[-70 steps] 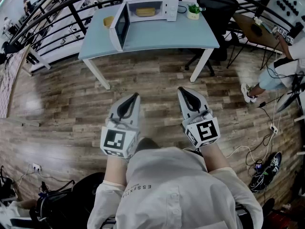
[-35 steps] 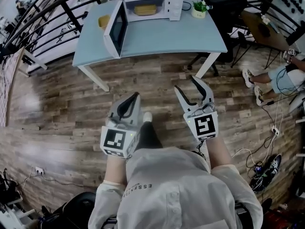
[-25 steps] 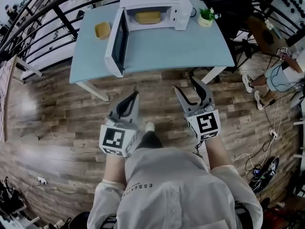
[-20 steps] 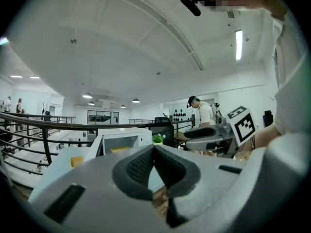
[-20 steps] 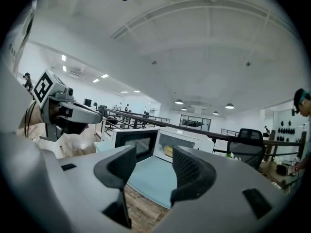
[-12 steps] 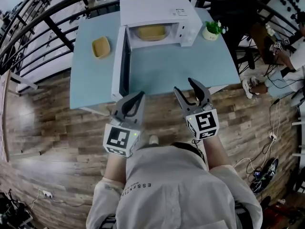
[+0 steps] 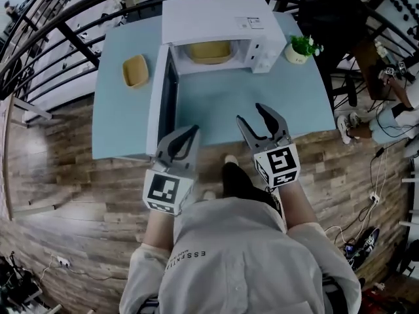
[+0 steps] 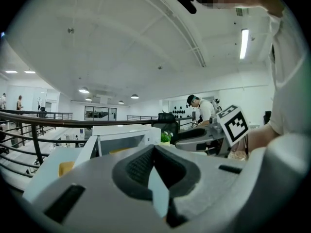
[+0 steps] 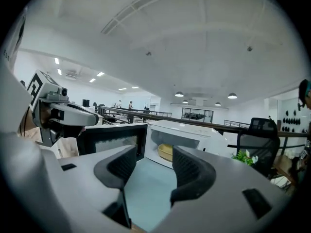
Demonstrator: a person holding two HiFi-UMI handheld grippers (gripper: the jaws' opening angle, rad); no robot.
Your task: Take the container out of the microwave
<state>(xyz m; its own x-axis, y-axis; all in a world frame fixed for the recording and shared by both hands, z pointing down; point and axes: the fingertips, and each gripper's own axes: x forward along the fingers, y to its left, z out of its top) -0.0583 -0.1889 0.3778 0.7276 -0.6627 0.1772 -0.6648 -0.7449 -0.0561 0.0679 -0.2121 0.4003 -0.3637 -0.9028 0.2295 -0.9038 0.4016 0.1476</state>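
Observation:
The white microwave (image 7: pixel 216 21) stands at the back of the light-blue table (image 7: pixel 222 106), its door (image 7: pixel 160 103) swung wide open to the left. A yellow container (image 7: pixel 209 50) sits inside the cavity, and the right gripper view also shows this container (image 9: pixel 166 152). My left gripper (image 7: pixel 188 133) is shut with nothing in it, hovering at the table's front edge below the door. My right gripper (image 7: pixel 251 114) is open over the front of the table, well short of the microwave. In its own view the right gripper (image 9: pixel 154 157) points at the cavity.
A second yellow container (image 7: pixel 135 70) lies on the table left of the door. A small potted plant (image 7: pixel 300 48) stands right of the microwave. A black chair (image 7: pixel 337 12) is behind the table's right corner. A seated person (image 7: pixel 393 103) and floor cables are at the far right.
The person has walked up to the table, so microwave and table are now much nearer. The right gripper went from shut to open. The left stayed shut.

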